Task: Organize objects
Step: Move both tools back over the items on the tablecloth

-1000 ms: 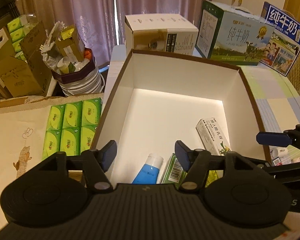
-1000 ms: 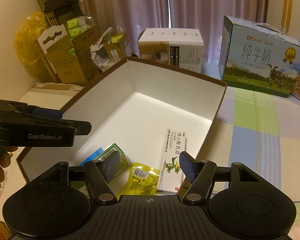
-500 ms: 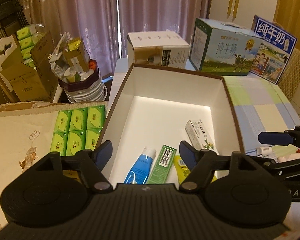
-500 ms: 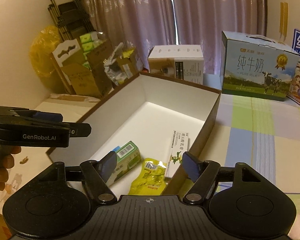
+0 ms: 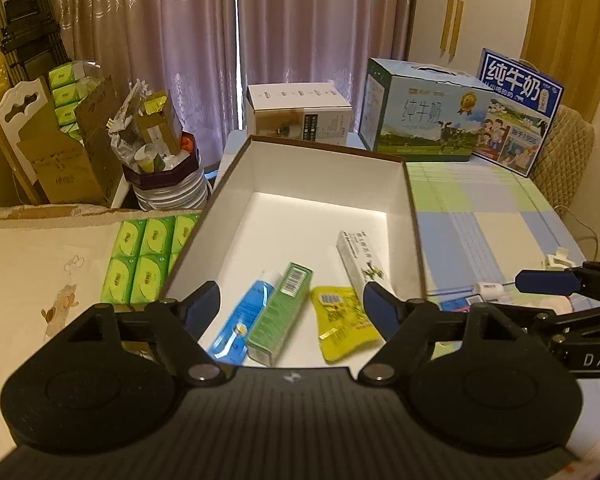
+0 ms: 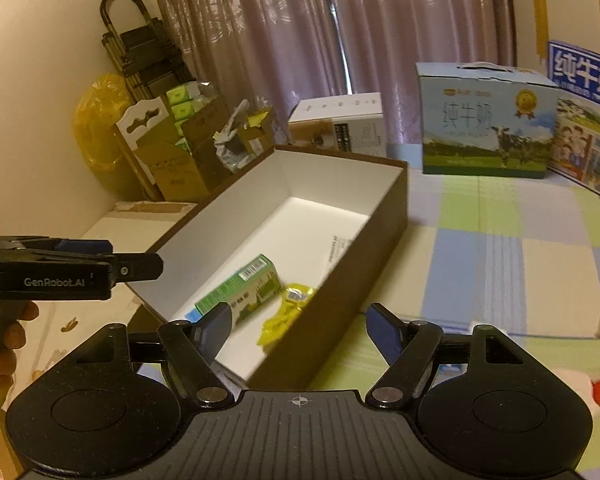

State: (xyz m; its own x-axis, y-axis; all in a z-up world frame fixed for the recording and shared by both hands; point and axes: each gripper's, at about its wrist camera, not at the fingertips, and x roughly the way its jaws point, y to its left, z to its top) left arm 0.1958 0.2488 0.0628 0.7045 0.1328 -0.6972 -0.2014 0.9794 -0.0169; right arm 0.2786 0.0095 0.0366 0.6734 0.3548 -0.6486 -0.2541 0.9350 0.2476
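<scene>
reaching for more things now could go wrong: the brown box sits near the table edge, and a bump from the left gripper or right gripper could push it or tip it. both have just been opening, jaws apart, nothing between them. inside lie a blue tube, green box, yellow pouch and white box. the checked cloth is soft. milk cartons and purple curtains stand behind.

Both wrist views angled down, facing 12 o'clock from close by; sharing the open box.
</scene>
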